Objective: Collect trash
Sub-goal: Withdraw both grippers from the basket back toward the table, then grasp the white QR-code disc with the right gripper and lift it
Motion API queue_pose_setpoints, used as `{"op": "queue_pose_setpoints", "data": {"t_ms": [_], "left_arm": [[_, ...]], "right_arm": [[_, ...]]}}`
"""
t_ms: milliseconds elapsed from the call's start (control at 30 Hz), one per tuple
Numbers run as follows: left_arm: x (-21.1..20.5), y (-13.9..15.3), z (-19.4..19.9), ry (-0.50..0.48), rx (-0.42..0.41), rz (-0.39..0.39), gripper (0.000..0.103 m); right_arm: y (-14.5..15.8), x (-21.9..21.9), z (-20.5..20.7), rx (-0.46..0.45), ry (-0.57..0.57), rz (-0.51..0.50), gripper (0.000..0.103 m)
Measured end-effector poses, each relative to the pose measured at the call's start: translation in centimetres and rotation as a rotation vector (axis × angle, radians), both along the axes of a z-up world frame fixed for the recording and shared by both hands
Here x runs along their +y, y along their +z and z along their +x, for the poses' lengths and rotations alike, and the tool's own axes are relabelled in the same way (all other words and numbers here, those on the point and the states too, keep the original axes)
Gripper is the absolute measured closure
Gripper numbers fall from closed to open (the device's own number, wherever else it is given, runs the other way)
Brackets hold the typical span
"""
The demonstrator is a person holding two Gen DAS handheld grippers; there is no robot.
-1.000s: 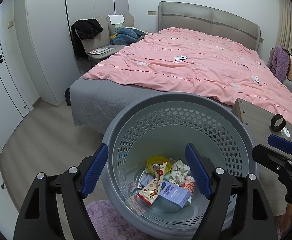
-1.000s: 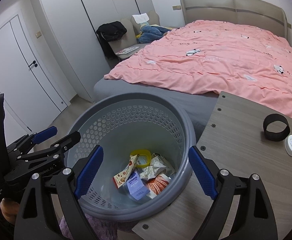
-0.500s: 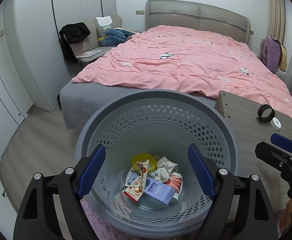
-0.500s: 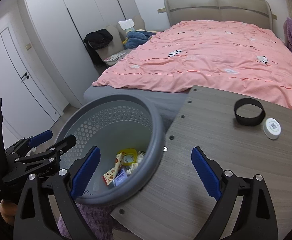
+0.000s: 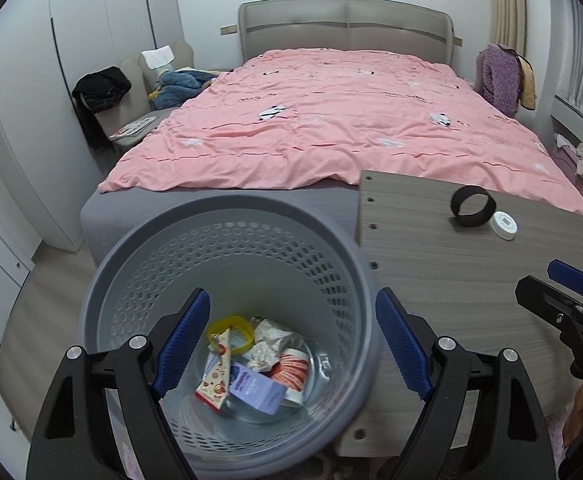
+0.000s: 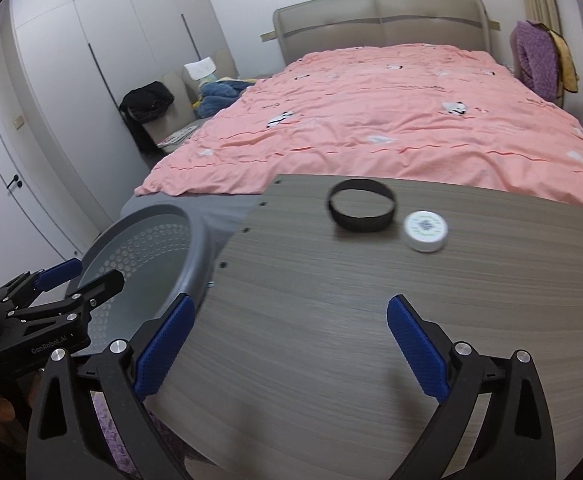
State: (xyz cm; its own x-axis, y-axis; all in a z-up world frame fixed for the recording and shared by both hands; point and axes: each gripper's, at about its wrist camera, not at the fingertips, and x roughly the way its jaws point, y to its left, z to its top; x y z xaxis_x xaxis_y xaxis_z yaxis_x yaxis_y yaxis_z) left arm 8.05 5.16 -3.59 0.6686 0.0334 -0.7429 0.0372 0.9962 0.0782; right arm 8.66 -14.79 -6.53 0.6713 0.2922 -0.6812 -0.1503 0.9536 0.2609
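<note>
Hovering nearest, the right tool is spread wide over the bare desk, its jaws having just been opening with nothing between them; the left tool also gapes empty above the grey basket, where crumpled wrappers already lie. Farther along the desk sit a black band and, just beside it, a small white puck. Both look light; the band seems soft, best pinched across its wall, the puck rigid and probably slippery, taken by its rim.
</note>
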Motion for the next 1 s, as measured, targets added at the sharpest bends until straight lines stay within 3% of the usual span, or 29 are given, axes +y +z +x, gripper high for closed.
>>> {"op": "queue_pose_setpoints", "data": {"t_ms": [333,633,1000], "left_arm": [[-5.3,-0.4,1.6,-0.077,0.018,0.005,0.022],[-7.5,-0.7,3.8,-0.105,0.033,0.002,0.022],[-8.6,-1.1,5.4,-0.114,0.04,0.005,0.022]], "right_arm": [[-0.5,-5.5,1.8,-0.004,-0.085,-0.072,0.008],[-1.8,-6.9,5.8,0.021,-0.095,-0.131,0.008],[-3.6,-6.4,9.1,0.076,-0.063,-0.192,0.027]]}}
